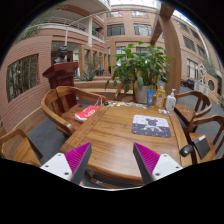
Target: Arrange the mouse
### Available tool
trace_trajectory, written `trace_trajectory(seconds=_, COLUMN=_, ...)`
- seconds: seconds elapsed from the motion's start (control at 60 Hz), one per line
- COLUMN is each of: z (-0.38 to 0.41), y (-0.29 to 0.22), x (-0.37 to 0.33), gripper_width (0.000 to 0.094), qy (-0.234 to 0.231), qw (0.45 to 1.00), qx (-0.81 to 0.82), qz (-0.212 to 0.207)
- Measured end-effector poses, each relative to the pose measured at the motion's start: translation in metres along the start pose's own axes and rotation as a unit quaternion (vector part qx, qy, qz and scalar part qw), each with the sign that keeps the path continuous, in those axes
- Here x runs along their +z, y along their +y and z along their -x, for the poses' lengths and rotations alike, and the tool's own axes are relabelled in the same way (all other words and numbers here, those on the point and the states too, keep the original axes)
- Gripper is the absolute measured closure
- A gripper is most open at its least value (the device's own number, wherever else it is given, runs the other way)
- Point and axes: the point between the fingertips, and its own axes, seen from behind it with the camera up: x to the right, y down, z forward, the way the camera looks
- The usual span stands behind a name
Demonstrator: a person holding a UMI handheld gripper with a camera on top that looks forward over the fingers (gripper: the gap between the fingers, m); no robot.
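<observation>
A patterned mouse pad (151, 125) lies on the wooden table (110, 135), beyond my right finger. A small dark rounded thing that looks like the mouse (186, 150) sits at the table's right edge, to the right of my right finger and short of the pad. My gripper (111, 165) is open and empty, held above the table's near edge. Its magenta pads (76, 158) stand wide apart with only bare table between them.
A potted plant (140, 68) and bottles (162, 98) stand at the table's far end. A red thing (86, 113) lies at the far left of the table. Wooden chairs (40, 135) stand on both sides. A brick building rises behind.
</observation>
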Motion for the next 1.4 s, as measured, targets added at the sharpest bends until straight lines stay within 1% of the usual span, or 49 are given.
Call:
trace_trajectory(seconds=0.133, z=-0.029, y=0.034, x=0.0, gripper_width=0.0082, qy=0.024, qw=0.999, qx=0.011, qz=0.029)
trace_trajectory(seconds=0.167, z=-0.055, y=0.052, x=0.012, gripper_width=0.0082, qy=0.032, qw=0.999, qx=0.016, qz=0.037)
trace_trajectory(seconds=0.3, z=-0.132, y=0.097, x=0.022, gripper_width=0.0082, qy=0.078, qw=0.994, qx=0.047, qz=0.064)
trace_trajectory(seconds=0.4, z=-0.196, y=0.116, x=0.026, gripper_width=0.0083, qy=0.124, qw=0.987, qx=0.073, qz=0.067)
trace_trajectory(seconds=0.517, z=-0.264, y=0.117, x=0.033, gripper_width=0.008, qy=0.169, qw=0.979, qx=0.106, qz=0.047)
trace_trajectory(seconds=0.617, z=-0.308, y=0.113, x=0.047, gripper_width=0.0079, qy=0.188, qw=0.973, qx=0.131, qz=0.031)
trace_trajectory(seconds=0.717, z=-0.341, y=0.115, x=0.065, gripper_width=0.008, qy=0.199, qw=0.968, qx=0.152, qz=0.034)
trace_trajectory(seconds=0.867, z=-0.371, y=0.121, x=0.096, gripper_width=0.0083, qy=0.201, qw=0.961, qx=0.187, qz=0.045)
trace_trajectory(seconds=0.917, z=-0.378, y=0.115, x=0.103, gripper_width=0.0091, qy=0.203, qw=0.959, qx=0.192, qz=0.036)
trace_trajectory(seconds=1.0, z=-0.384, y=0.108, x=0.115, gripper_width=0.0091, qy=0.208, qw=0.958, qx=0.194, qz=0.036)
trace_trajectory(seconds=1.117, z=-0.397, y=0.102, x=0.134, gripper_width=0.0179, qy=0.233, qw=0.955, qx=0.177, qz=0.044)
trace_trajectory(seconds=1.233, z=-0.412, y=0.104, x=0.144, gripper_width=0.0319, qy=0.273, qw=0.951, qx=0.128, qz=0.066)
trace_trajectory(seconds=1.25, z=-0.411, y=0.103, x=0.146, gripper_width=0.0331, qy=0.272, qw=0.952, qx=0.12, qz=0.067)
trace_trajectory(seconds=1.267, z=-0.41, y=0.102, x=0.148, gripper_width=0.0362, qy=0.271, qw=0.954, qx=0.114, qz=0.068)
trace_trajectory(seconds=1.283, z=-0.409, y=0.1, x=0.15, gripper_width=0.0408, qy=0.267, qw=0.955, qx=0.109, qz=0.066)
trace_trajectory(seconds=1.3, z=-0.406, y=0.099, x=0.153, gripper_width=0.0477, qy=0.261, qw=0.957, qx=0.108, qz=0.065)
trace_trajectory(seconds=1.333, z=-0.401, y=0.097, x=0.155, gripper_width=0.0489, qy=0.251, qw=0.96, qx=0.109, qz=0.061)
trace_trajectory(seconds=1.4, z=-0.402, y=0.097, x=0.155, gripper_width=0.0518, qy=0.257, qw=0.959, qx=0.095, qz=0.069)
